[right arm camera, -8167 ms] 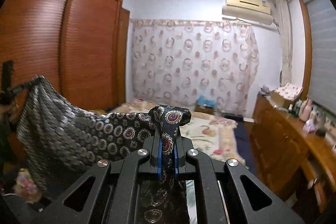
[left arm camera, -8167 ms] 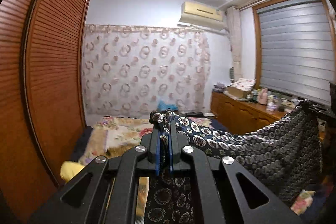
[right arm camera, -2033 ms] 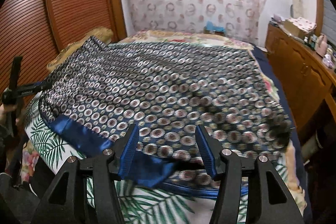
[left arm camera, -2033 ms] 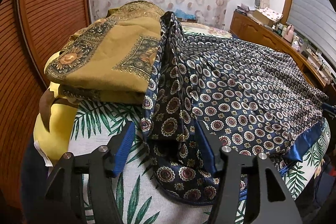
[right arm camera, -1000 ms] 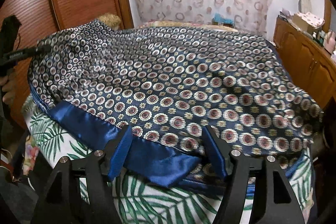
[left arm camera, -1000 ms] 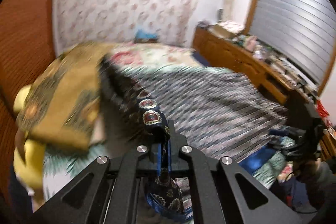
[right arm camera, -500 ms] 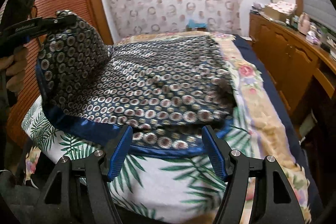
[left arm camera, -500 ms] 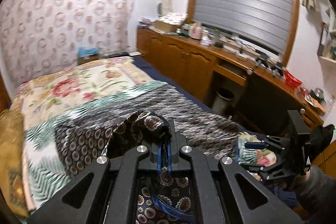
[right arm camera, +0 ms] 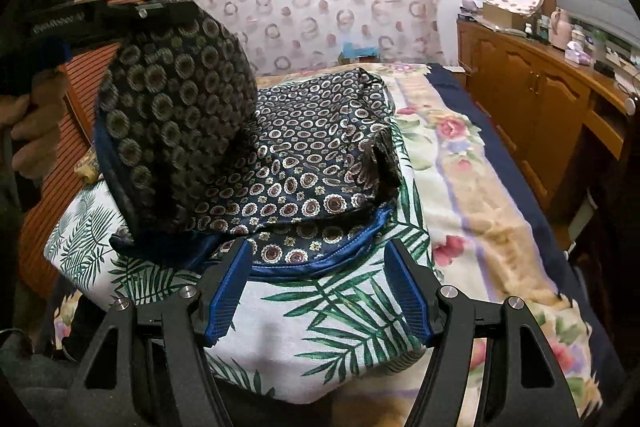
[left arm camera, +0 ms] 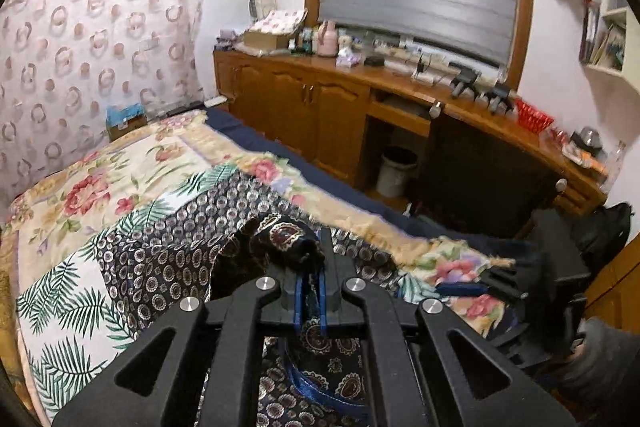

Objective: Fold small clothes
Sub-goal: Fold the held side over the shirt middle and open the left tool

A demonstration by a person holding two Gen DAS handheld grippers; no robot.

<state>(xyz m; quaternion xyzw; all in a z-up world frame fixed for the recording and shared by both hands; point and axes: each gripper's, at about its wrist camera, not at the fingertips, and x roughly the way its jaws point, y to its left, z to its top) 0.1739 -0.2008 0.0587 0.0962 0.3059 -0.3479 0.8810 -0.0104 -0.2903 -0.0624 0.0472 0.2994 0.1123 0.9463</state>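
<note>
Holding one corner of the dark blue patterned cloth (right arm camera: 320, 163) tight in my left gripper (left arm camera: 310, 291) above the bed (right arm camera: 472, 195), I am mid-fold, my right gripper (right arm camera: 318, 283) wide open and empty by its near edge.

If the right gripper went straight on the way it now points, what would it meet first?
Probably the blue-trimmed hem of the patterned dark cloth, lying just beyond the open right gripper on the palm-leaf sheet. Depth is unclear; angled downward, it might touch the sheet first.

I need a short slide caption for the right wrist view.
Right gripper, jaws open, faces the patterned cloth while the left gripper lifts one corner.
</note>
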